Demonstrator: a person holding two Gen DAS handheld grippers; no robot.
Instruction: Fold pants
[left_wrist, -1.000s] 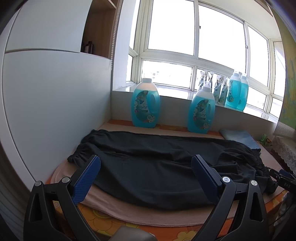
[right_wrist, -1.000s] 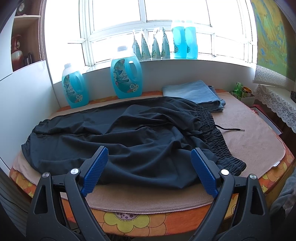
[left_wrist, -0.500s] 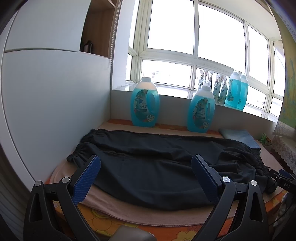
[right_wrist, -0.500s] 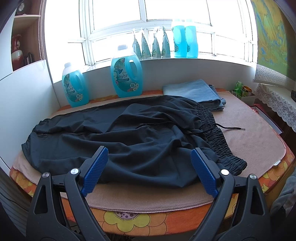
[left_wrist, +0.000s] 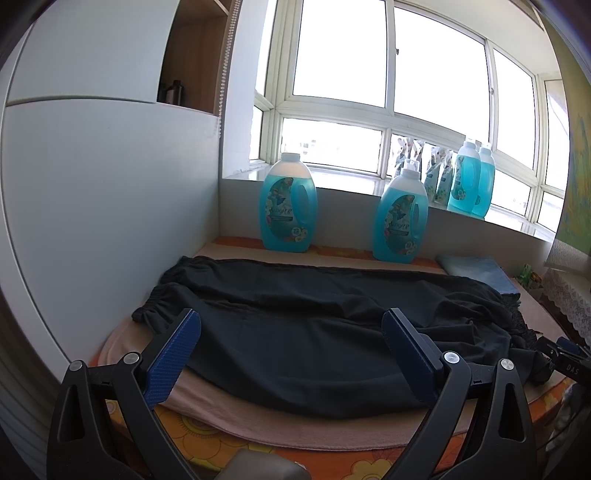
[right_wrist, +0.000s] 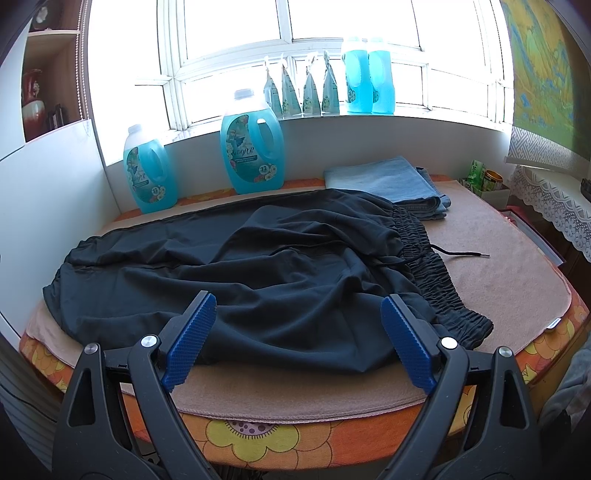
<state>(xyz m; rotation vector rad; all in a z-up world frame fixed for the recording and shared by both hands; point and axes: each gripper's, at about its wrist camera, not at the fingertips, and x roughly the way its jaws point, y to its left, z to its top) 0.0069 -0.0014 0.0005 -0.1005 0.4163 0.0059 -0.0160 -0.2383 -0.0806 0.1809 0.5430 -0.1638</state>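
Observation:
Black pants (right_wrist: 266, 269) lie flat and wrinkled across the beige mat (right_wrist: 509, 266), folded lengthwise, leg cuffs at the left and elastic waistband (right_wrist: 439, 280) with a drawstring at the right. They also show in the left wrist view (left_wrist: 314, 332). My left gripper (left_wrist: 291, 325) is open and empty, held above the near edge by the leg end. My right gripper (right_wrist: 295, 314) is open and empty, held above the near edge by the waist end. Neither touches the cloth.
Two blue detergent jugs (right_wrist: 253, 147) stand at the back of the table. Folded blue jeans (right_wrist: 391, 181) lie at the back right. A white cabinet wall (left_wrist: 92, 206) borders the left side. More bottles stand on the windowsill (right_wrist: 365, 77). Small boxes (right_wrist: 484, 181) sit far right.
Both grippers have stayed open and drifted only very slightly. The pants have not moved.

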